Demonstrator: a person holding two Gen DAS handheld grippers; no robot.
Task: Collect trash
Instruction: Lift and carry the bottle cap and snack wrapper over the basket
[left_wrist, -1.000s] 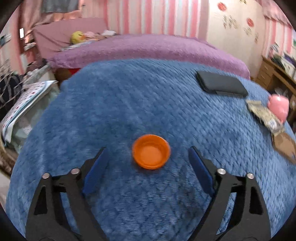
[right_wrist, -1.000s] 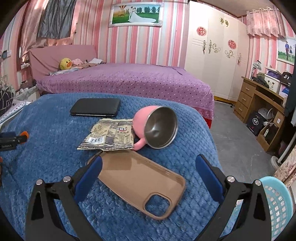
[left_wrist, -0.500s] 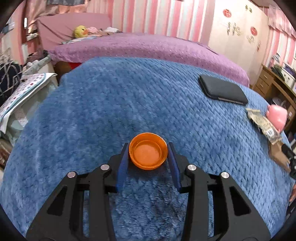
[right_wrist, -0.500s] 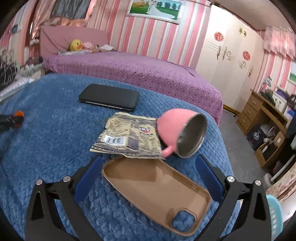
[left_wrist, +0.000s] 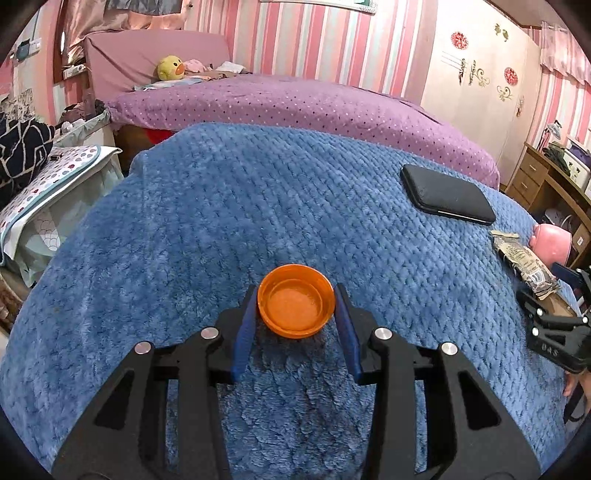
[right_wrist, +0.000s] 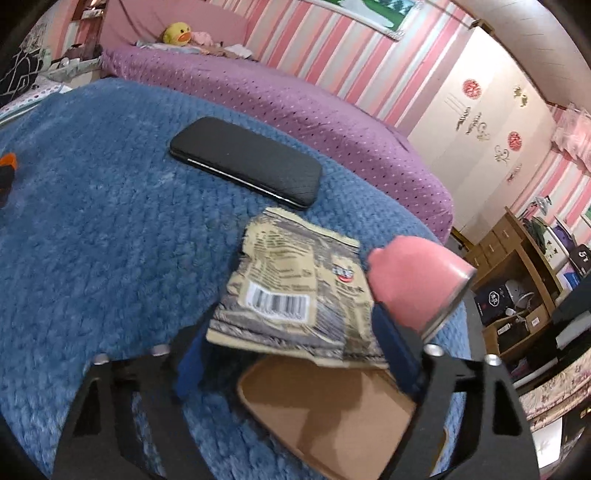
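Note:
An orange bottle cap (left_wrist: 296, 311) sits between my left gripper's (left_wrist: 296, 317) blue pads, which are shut on its sides just above the blue blanket (left_wrist: 229, 221). In the right wrist view a tan snack wrapper (right_wrist: 295, 291) with a barcode lies over the near edge of a brown phone case (right_wrist: 332, 410). My right gripper (right_wrist: 291, 354) is close around the wrapper's near end, its jaws narrowed, the left pad partly hidden under the wrapper. The wrapper also shows in the left wrist view (left_wrist: 524, 260).
A black phone (right_wrist: 245, 160) lies on the blanket beyond the wrapper. A pink steel-lined cup (right_wrist: 417, 284) lies on its side right of the wrapper, touching the right finger. A purple bed (left_wrist: 295, 103) is behind. A wooden desk (right_wrist: 517, 266) stands at right.
My left gripper closed on the orange cap and has lifted it slightly. My right gripper moved forward to the wrapper and its jaws narrowed around it.

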